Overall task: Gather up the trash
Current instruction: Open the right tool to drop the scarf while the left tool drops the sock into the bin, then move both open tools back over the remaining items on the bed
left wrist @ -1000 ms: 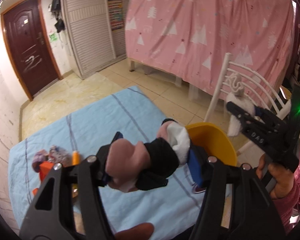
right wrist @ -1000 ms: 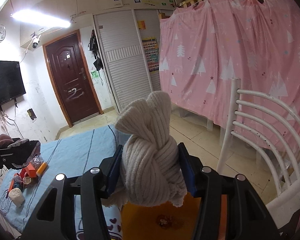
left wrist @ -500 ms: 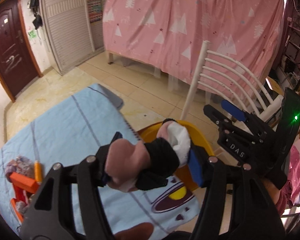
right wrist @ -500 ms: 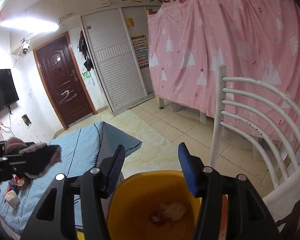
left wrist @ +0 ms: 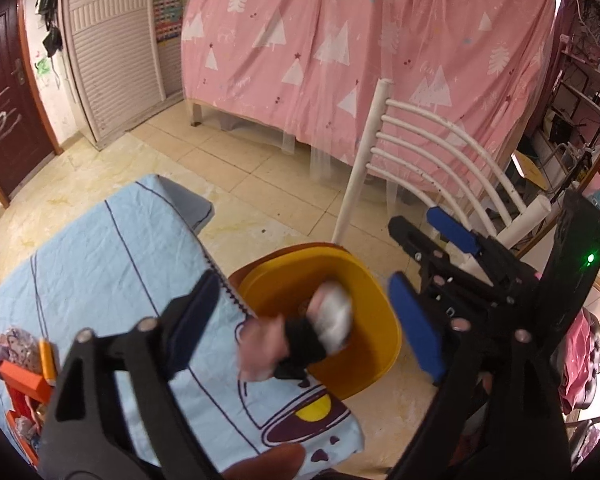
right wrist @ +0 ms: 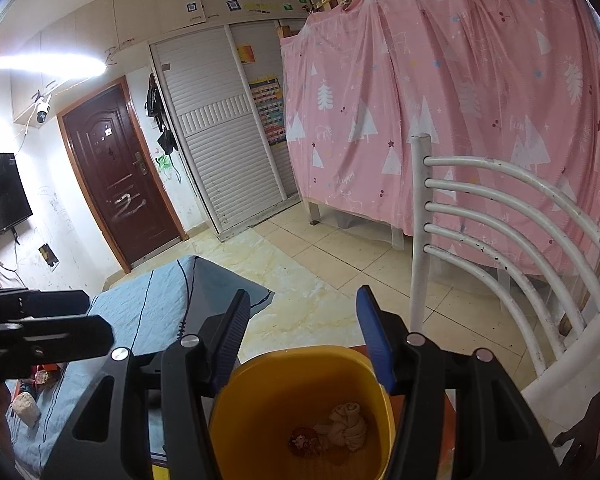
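A: Left wrist view is showing the left gripper with its jaws having just been opening, and the pink, black and white cloth bundle is blurring between the pads, touching neither.

B: So it is dropping. Where is it heading?

A: It is hanging over the near rim of the yellow bin, half above the blue cloth-covered table. I am judging it could be clipping the rim and be tumbling onto the cloth or the floor instead of inside.

B: And the right gripper?

A: Its jaws are standing apart with nothing between them, hovering over the same bin, where a knotted cream sock and a small brown scrap are already lying.

B: Anything else worrying you?

A: The two grippers are crowding each other near the white chair, so a knock could be tipping the bin. More litter is waiting at the table's far end beside the orange box.
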The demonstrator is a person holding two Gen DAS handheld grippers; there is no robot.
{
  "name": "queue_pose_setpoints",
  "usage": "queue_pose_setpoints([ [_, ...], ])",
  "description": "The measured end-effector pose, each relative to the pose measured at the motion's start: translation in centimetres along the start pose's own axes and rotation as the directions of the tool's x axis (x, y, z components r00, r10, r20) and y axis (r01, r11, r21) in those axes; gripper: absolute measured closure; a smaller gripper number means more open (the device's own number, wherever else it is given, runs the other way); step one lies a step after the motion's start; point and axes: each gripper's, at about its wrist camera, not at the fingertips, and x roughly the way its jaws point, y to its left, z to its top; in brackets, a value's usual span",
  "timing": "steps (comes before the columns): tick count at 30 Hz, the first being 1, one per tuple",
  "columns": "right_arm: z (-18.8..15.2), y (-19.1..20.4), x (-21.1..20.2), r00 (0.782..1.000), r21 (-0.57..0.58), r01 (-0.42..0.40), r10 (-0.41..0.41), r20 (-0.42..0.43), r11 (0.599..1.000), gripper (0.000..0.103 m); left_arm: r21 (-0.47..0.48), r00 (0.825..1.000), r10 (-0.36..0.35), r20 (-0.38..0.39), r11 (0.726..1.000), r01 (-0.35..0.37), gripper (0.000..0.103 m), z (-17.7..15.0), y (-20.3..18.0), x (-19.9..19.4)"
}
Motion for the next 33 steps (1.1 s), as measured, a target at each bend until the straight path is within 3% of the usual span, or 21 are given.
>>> queue_pose_setpoints([
  [14, 0.4, 2.5, 0.2, 0.999, -0.035, -0.045, 0.045, -0.012, 0.998, 0.054, -0.088, 0.999, 0.029, 0.046, 0.996, -0.025, 0.017, -1.6, 4.0, -3.7],
  [25, 0.0, 9.8, 1.5, 0.99, -0.146, -0.133, 0.124, -0.068, 0.98, 0.054, -0.206, 0.992, 0.08, 0.098, 0.977, -0.058, 0.017, -4.0, 9.6, -8.2],
  [33, -0.6, 14.4, 2.1, 0.975, -0.198, -0.214, 0.196, -0.105, 0.956, 0.054, -0.265, 0.977, 0.187, 0.104, 0.952, -0.154, 0.012, -6.7, 14.1, -10.8],
])
